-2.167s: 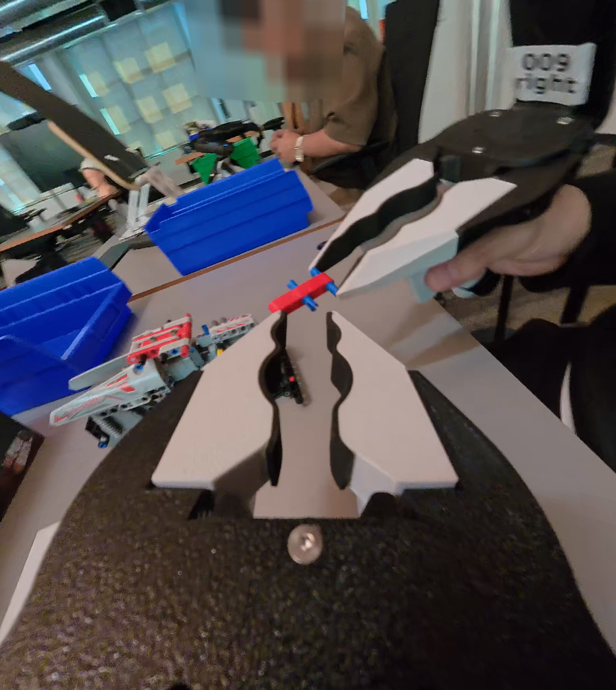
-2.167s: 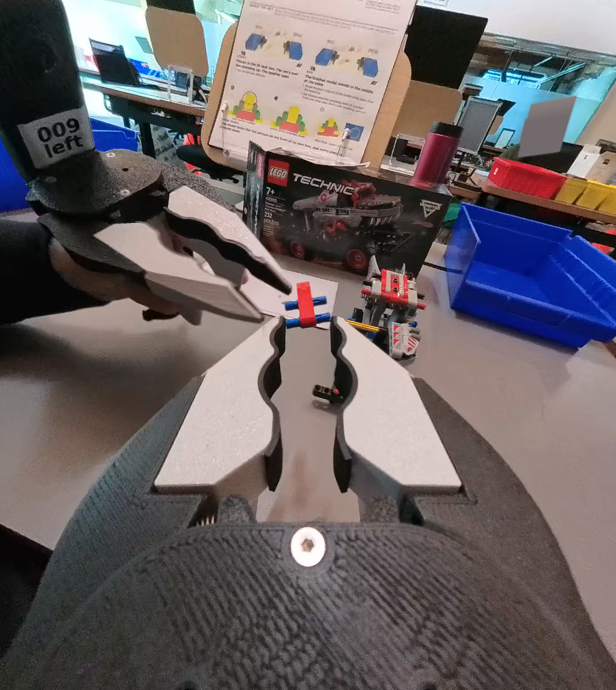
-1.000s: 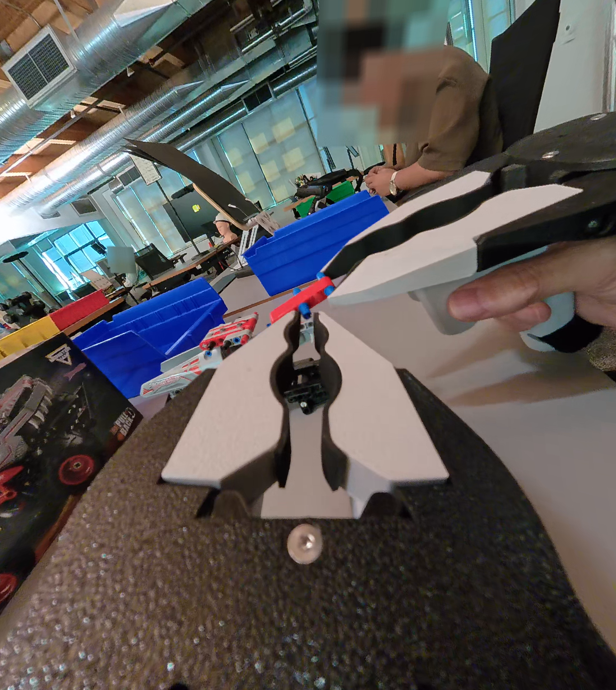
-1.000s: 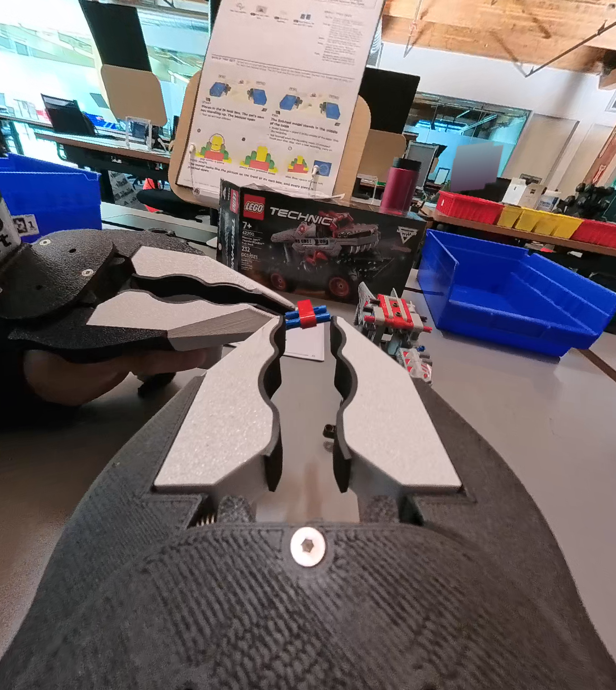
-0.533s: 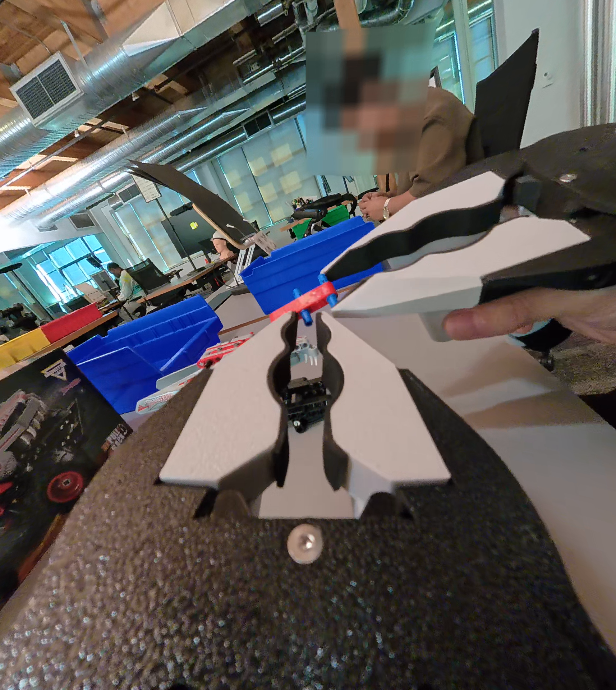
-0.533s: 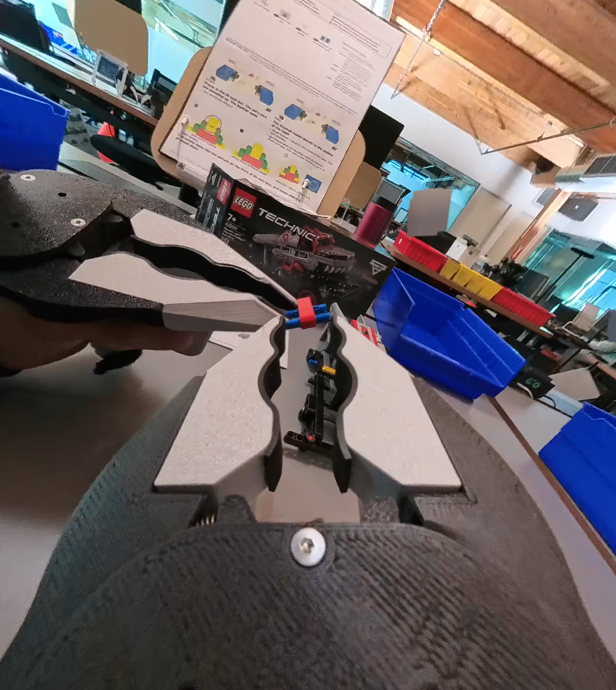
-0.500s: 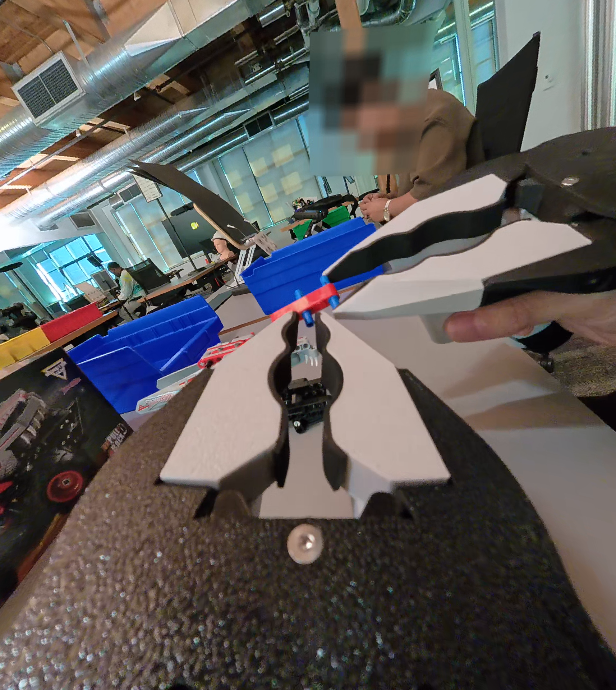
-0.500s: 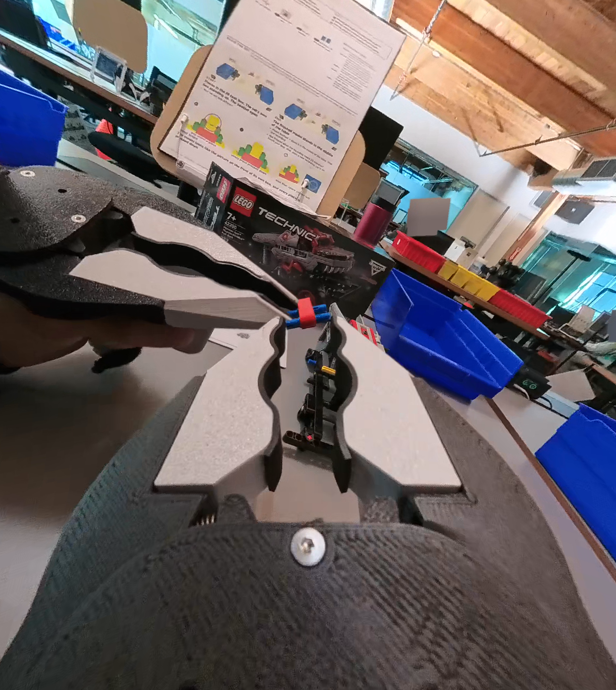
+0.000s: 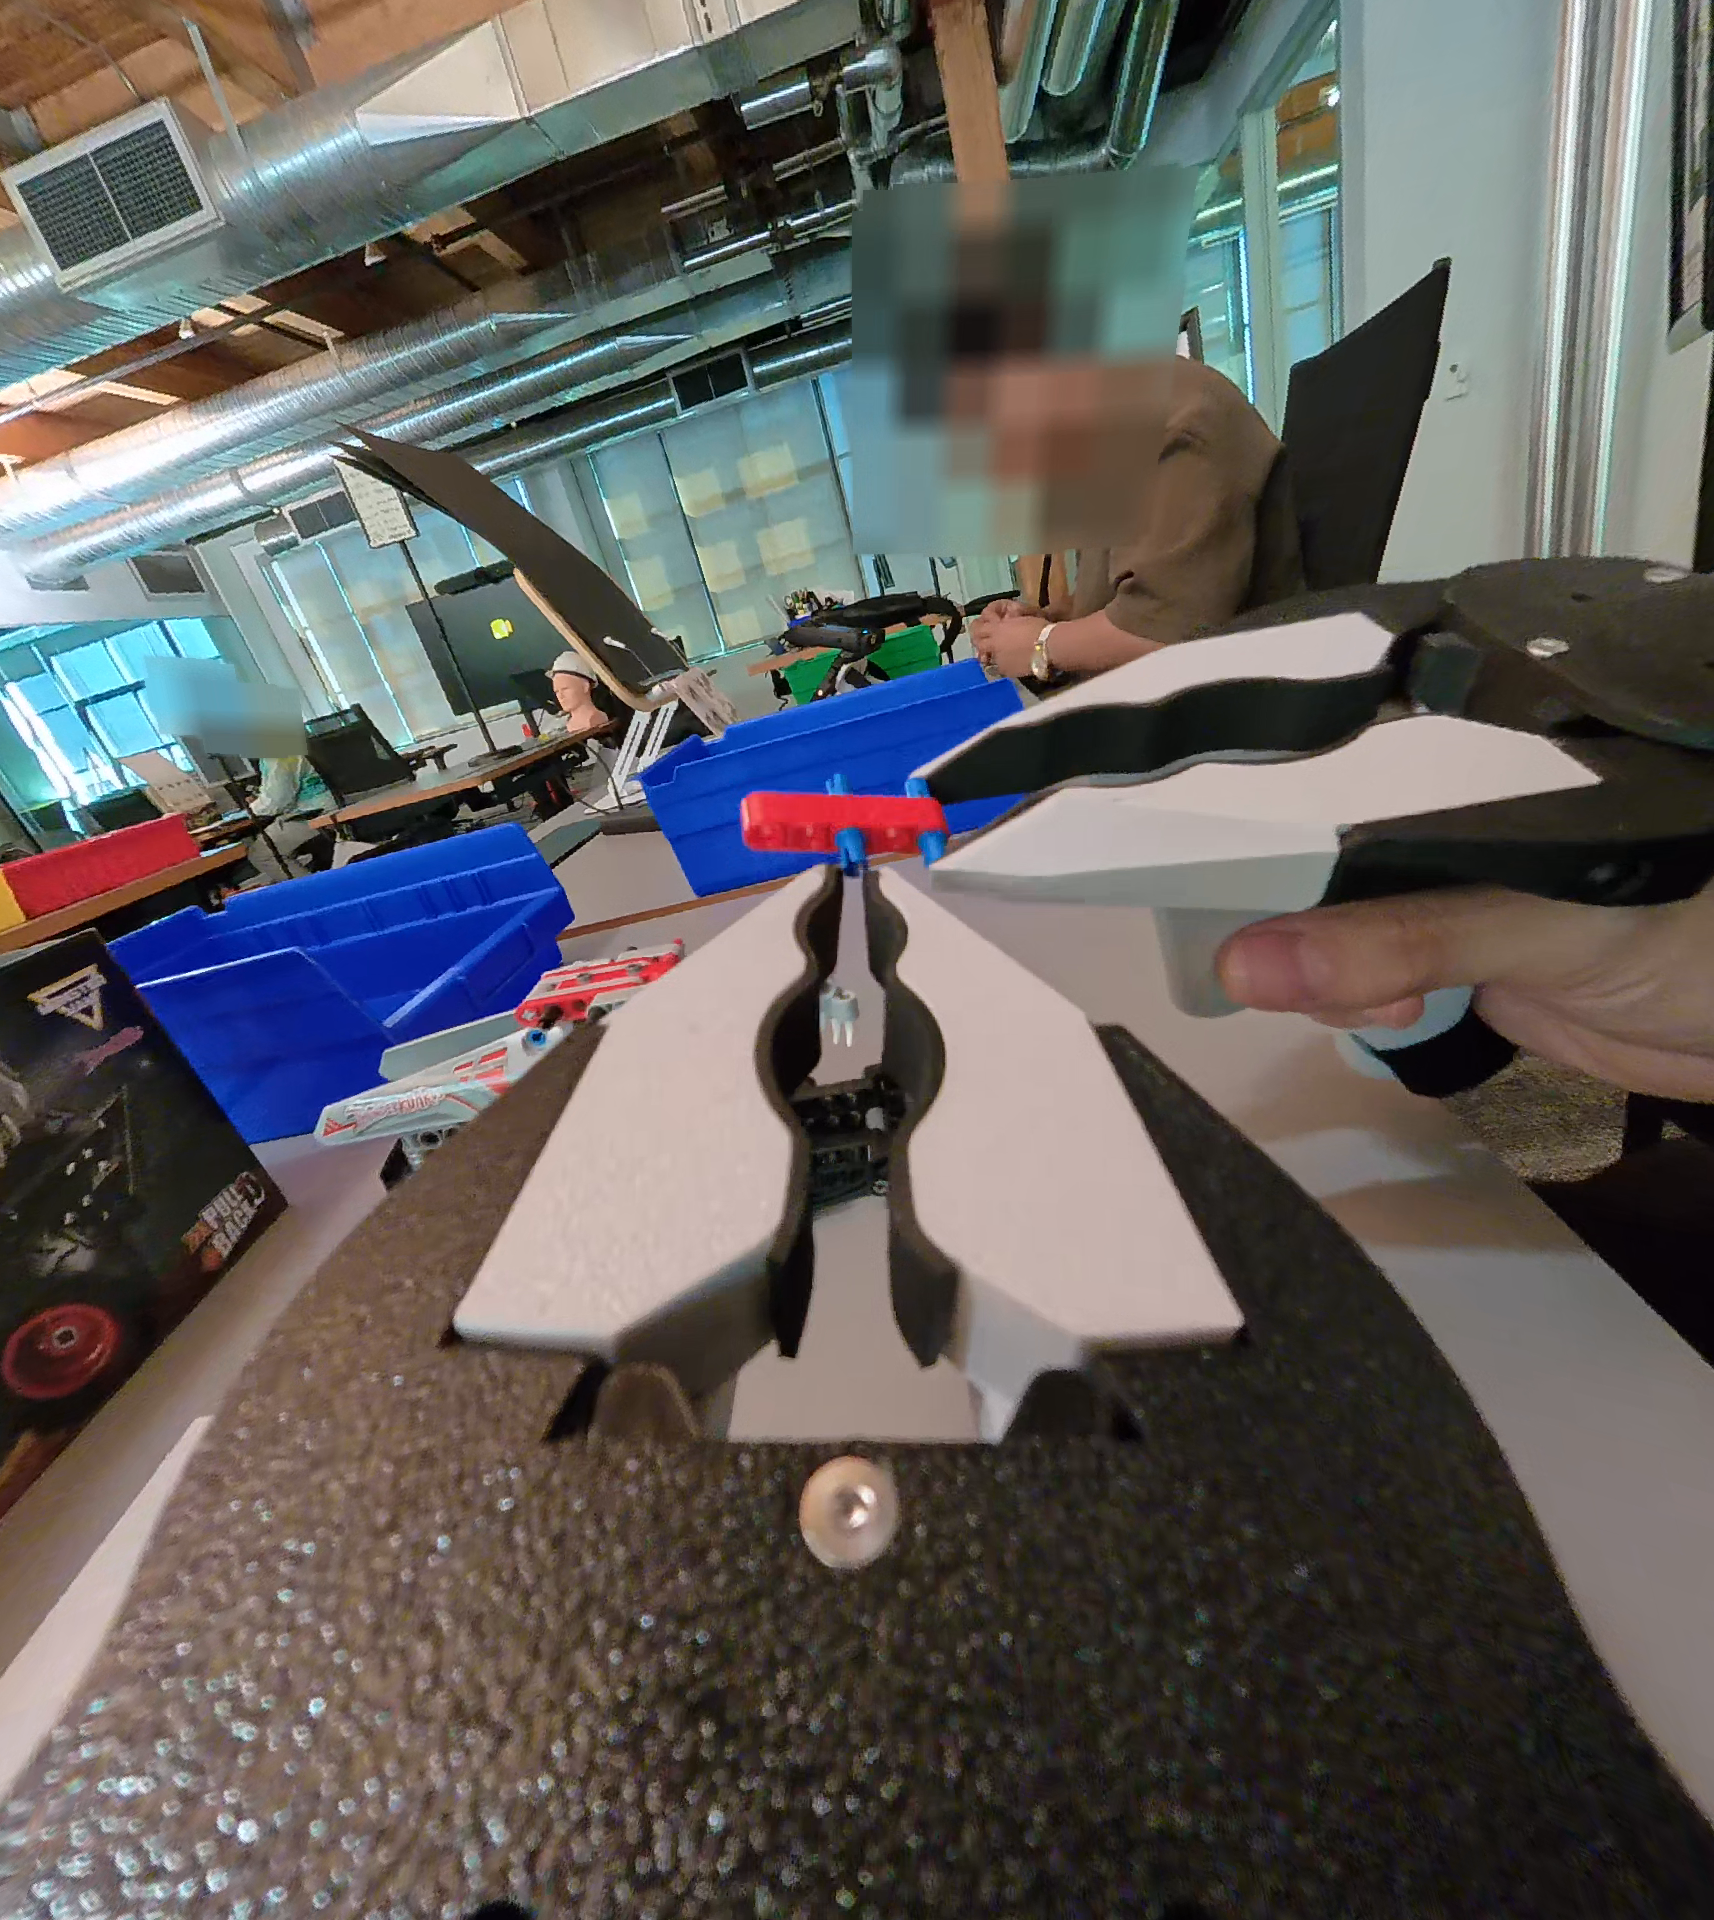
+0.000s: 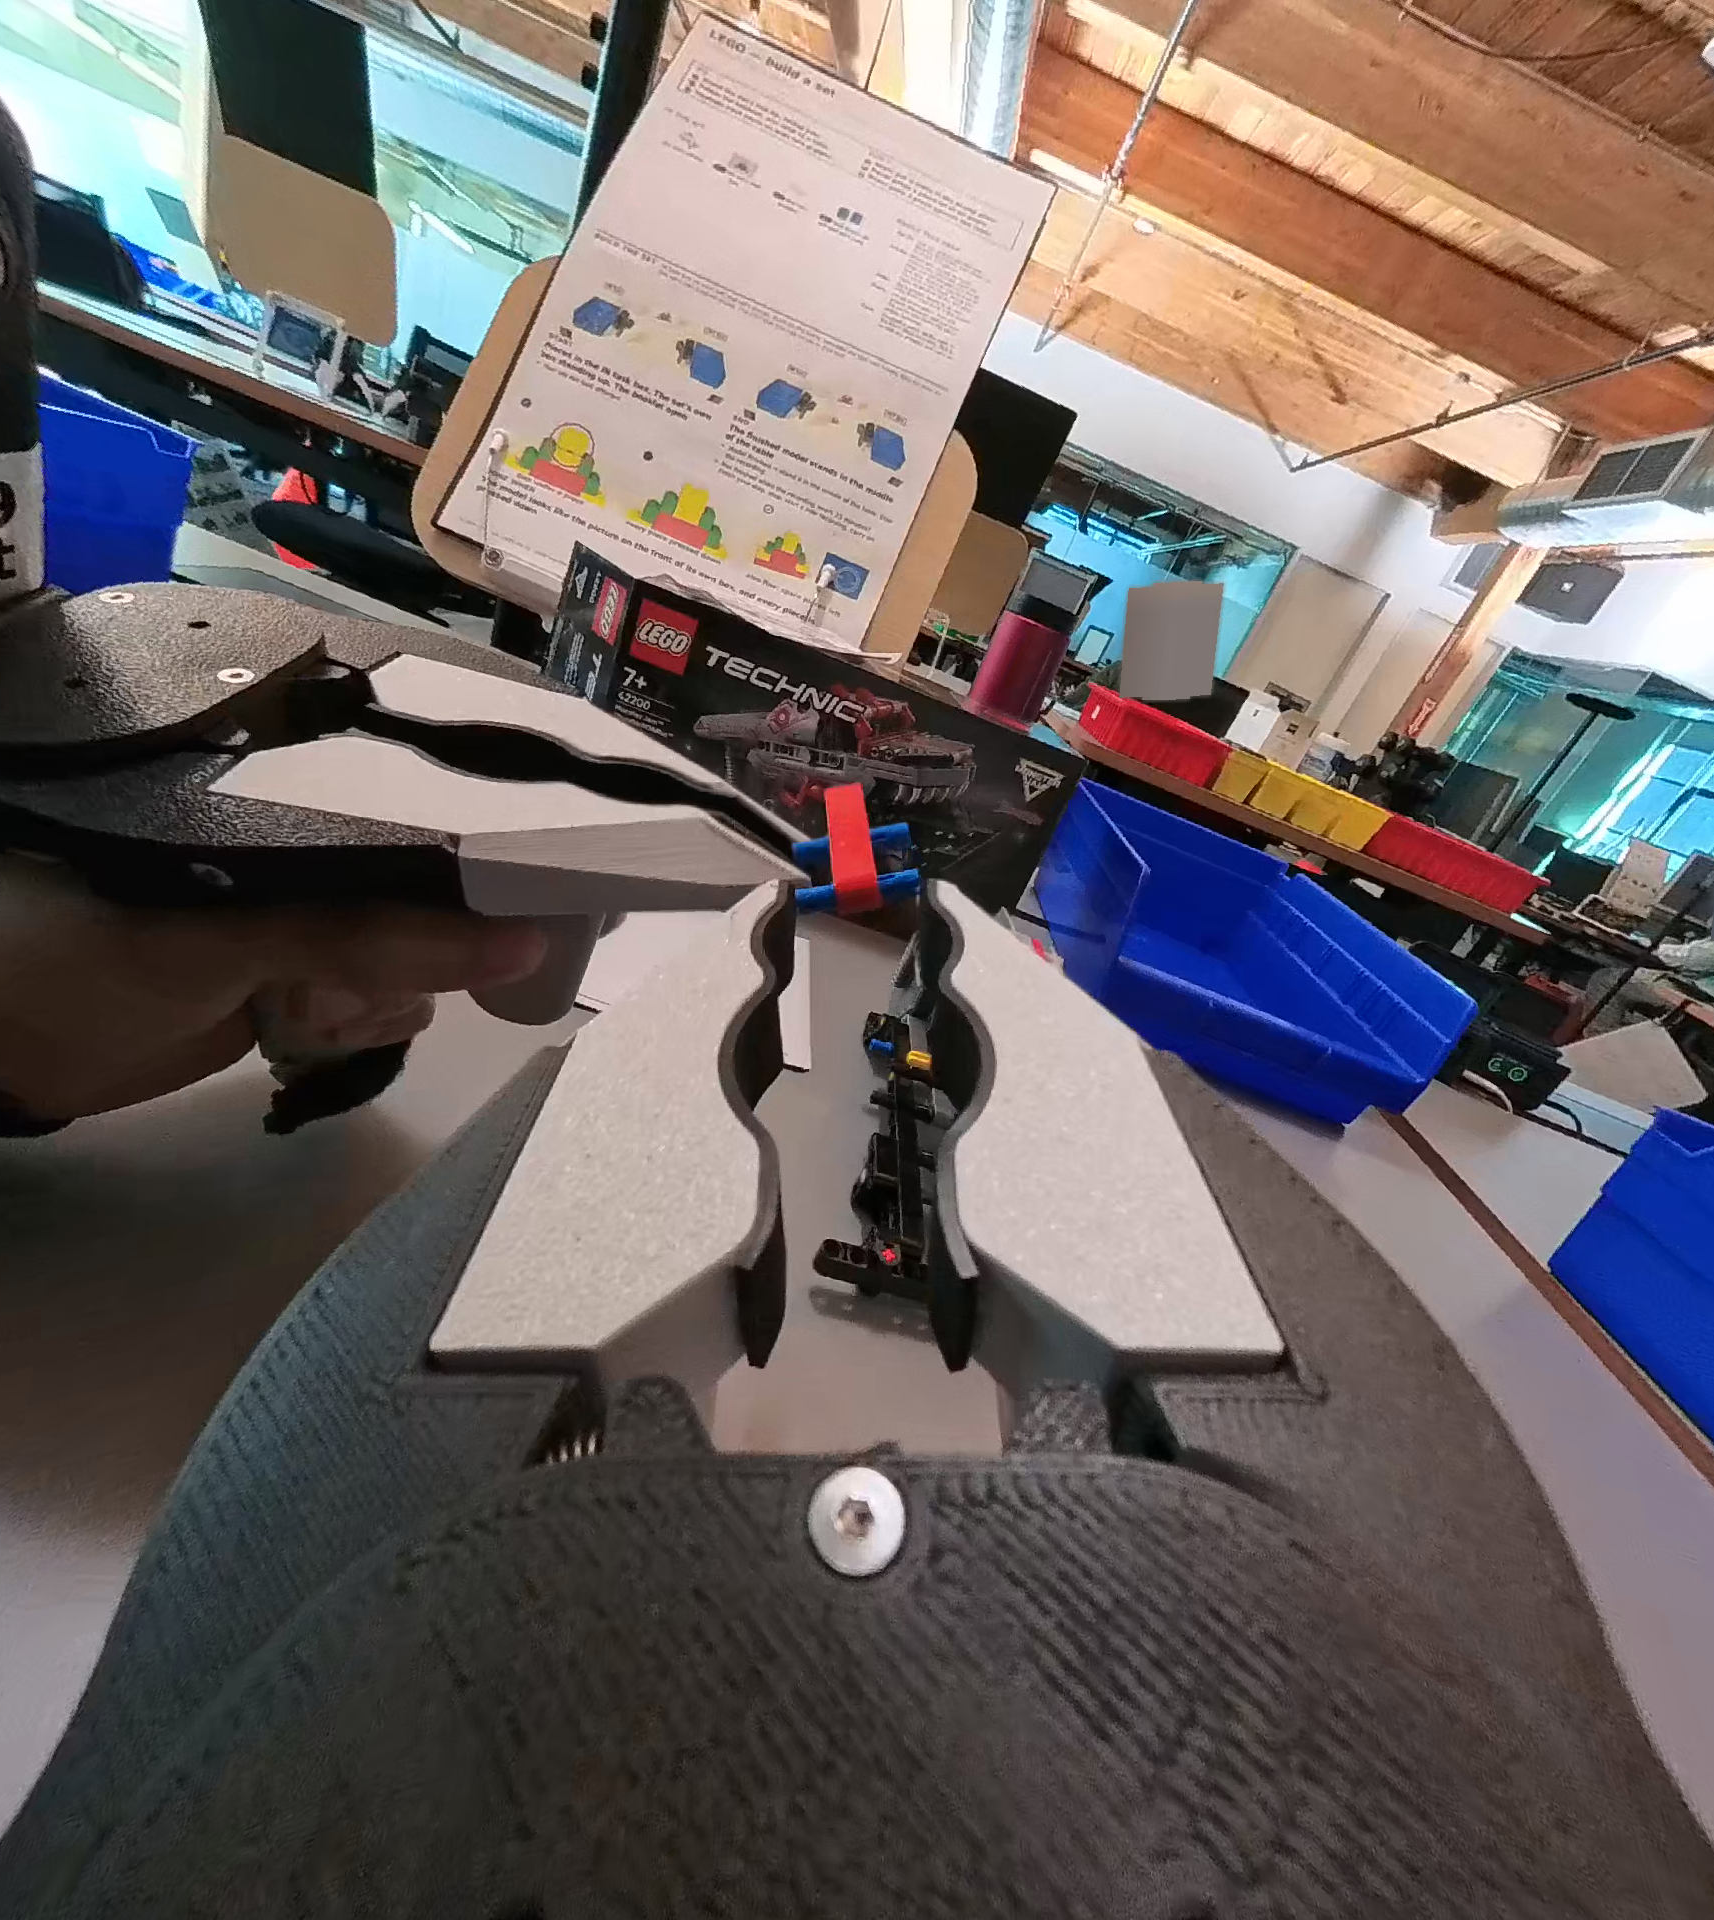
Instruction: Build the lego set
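Both hand-held grippers, left (image 9: 848,883) and right (image 10: 858,904), pinch blue pins of the red beam (image 9: 840,818), lying crosswise between their tips.

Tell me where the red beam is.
Left wrist view, upper centre: the red beam is pinched at its right end by the right claw, directly above the left claw.

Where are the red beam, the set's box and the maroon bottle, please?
red beam (image 10: 851,842): right wrist view, on its red face, between the blue pins.
set's box (image 10: 957,758): right wrist view, on its printed front.
maroon bottle (image 10: 1021,665): right wrist view, on its body.
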`<state>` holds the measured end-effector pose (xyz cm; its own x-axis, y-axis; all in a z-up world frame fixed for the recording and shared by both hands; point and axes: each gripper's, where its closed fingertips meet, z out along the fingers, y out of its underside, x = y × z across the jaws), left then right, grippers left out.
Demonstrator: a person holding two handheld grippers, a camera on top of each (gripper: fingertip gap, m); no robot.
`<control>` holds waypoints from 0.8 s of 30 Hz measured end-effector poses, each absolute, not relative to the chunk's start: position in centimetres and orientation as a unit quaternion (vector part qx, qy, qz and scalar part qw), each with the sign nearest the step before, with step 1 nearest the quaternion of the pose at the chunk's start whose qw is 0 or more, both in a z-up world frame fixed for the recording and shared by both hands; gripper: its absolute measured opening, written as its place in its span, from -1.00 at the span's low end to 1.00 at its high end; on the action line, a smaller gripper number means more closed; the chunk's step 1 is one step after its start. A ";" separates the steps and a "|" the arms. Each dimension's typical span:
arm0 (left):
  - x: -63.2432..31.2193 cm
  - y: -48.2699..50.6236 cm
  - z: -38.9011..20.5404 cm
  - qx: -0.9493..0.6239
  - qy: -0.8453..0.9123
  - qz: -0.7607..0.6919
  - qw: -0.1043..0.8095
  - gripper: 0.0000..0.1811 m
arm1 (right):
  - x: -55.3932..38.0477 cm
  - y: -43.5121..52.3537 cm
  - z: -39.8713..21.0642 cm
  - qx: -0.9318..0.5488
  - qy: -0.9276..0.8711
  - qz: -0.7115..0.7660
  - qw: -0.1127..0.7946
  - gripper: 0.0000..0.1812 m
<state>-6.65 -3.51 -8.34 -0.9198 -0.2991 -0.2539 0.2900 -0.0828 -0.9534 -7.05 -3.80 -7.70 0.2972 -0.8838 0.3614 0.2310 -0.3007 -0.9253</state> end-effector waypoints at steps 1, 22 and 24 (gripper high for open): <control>-6.7 -3.5 -8.3 -0.002 0.645 -0.739 0.195 -0.99 | -7.0 -3.8 -7.8 -0.610 0.270 -0.525 0.529 -0.76; -6.0 -3.5 -9.1 -0.009 0.660 -0.716 0.227 -0.97 | -6.4 -3.7 -9.2 -0.622 0.317 -0.467 0.543 -0.76; -5.9 -3.6 -9.2 -0.011 0.666 -0.715 0.213 -0.98 | -6.3 -3.7 -9.5 -0.623 0.323 -0.455 0.549 -0.76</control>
